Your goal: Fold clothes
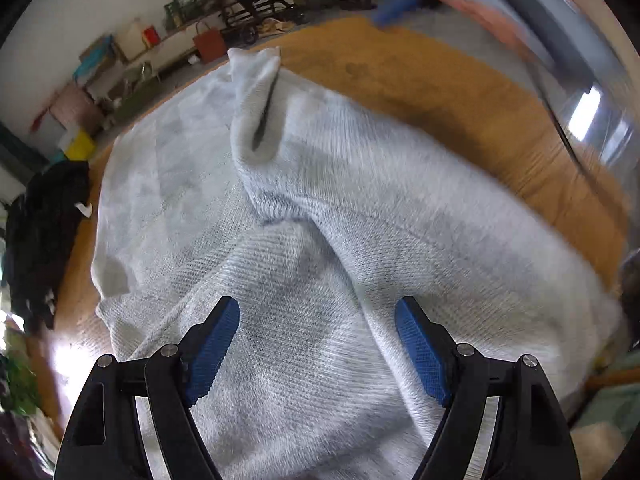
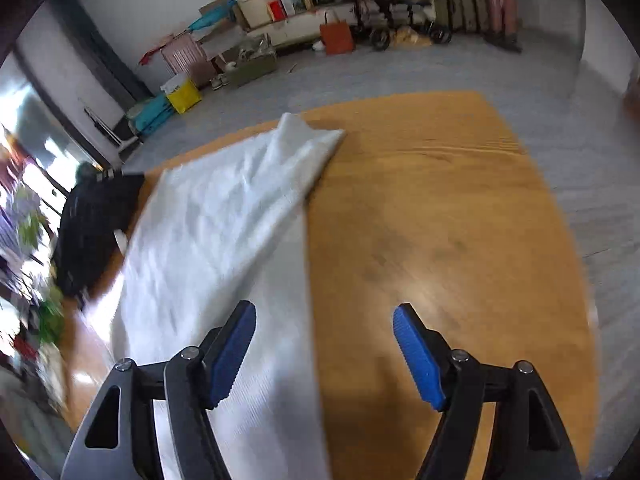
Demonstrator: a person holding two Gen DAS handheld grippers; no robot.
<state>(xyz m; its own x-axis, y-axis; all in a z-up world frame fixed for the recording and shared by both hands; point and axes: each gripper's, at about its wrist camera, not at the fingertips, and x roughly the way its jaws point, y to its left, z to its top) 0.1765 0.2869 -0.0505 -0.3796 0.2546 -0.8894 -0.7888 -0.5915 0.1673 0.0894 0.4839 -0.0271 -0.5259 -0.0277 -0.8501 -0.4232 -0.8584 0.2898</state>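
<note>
Spread jaws, white knit (image 1: 320, 240), black garment (image 2: 96, 232)

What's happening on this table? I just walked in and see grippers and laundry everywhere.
A person is folding clothes with a handheld gripper in each hand. A white knit sweater lies spread and rumpled on the wooden table, one sleeve lying over it. The left gripper hovers open over the sweater; the right gripper is open at its edge, half above bare wood. Neither grips fabric. A dark garment sits at the table's far left.
</note>
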